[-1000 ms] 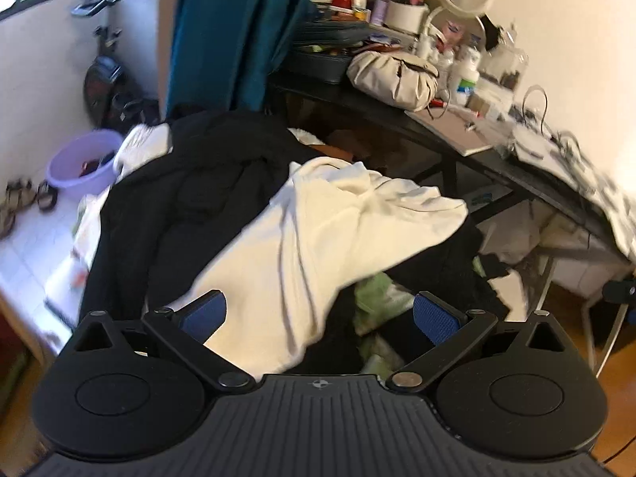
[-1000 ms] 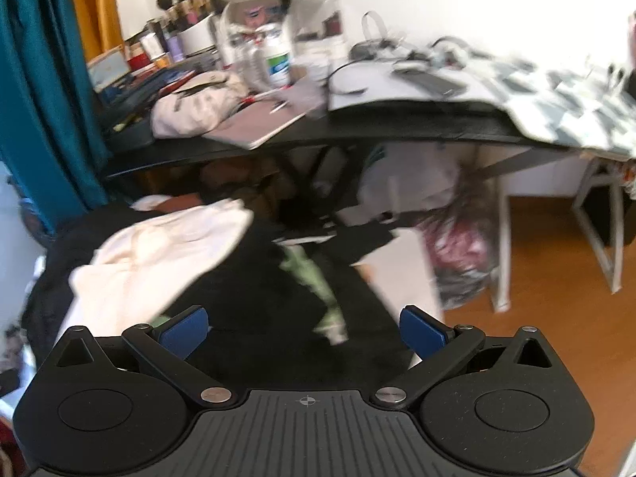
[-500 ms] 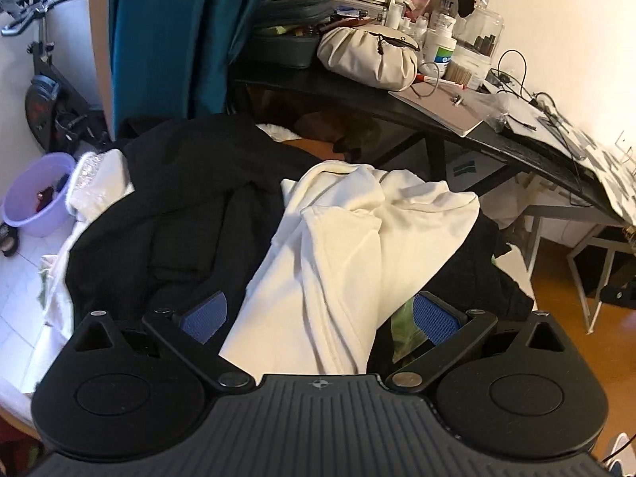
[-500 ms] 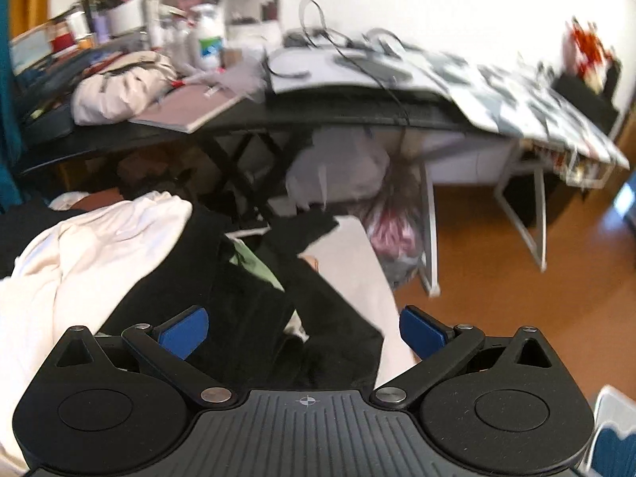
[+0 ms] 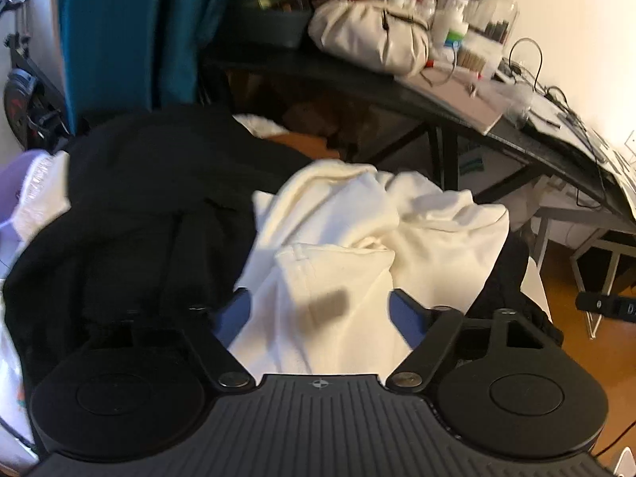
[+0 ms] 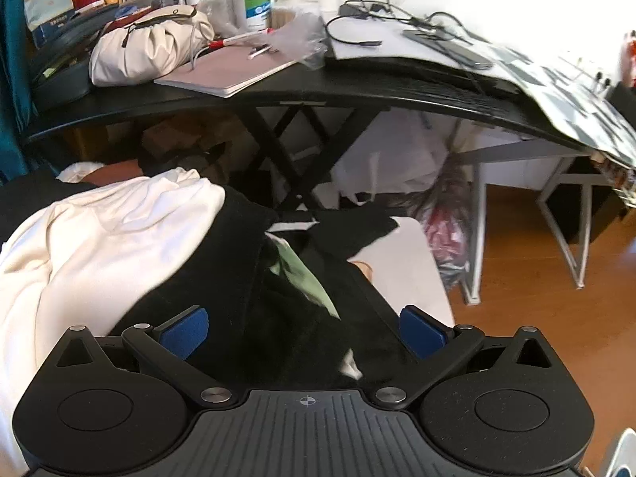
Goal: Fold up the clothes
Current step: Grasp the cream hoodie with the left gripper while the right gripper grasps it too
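Left wrist view: cream garment (image 5: 349,246) lay crumpled at frame centre, between the spread, empty fingers of the left hand-held gripper (image 5: 320,314). Right hand-held gripper (image 6: 304,332), likewise released, hung over black clothing (image 6: 286,318).

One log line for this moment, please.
phase: reaching | left tongs: open, over cream garment | right tongs: open, over black garment | nothing gripped | pile unfolded

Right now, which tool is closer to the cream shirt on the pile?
Left. The left tool sits open right over the cream shirt. The right tool is open over black clothes, with the shirt off to its left.
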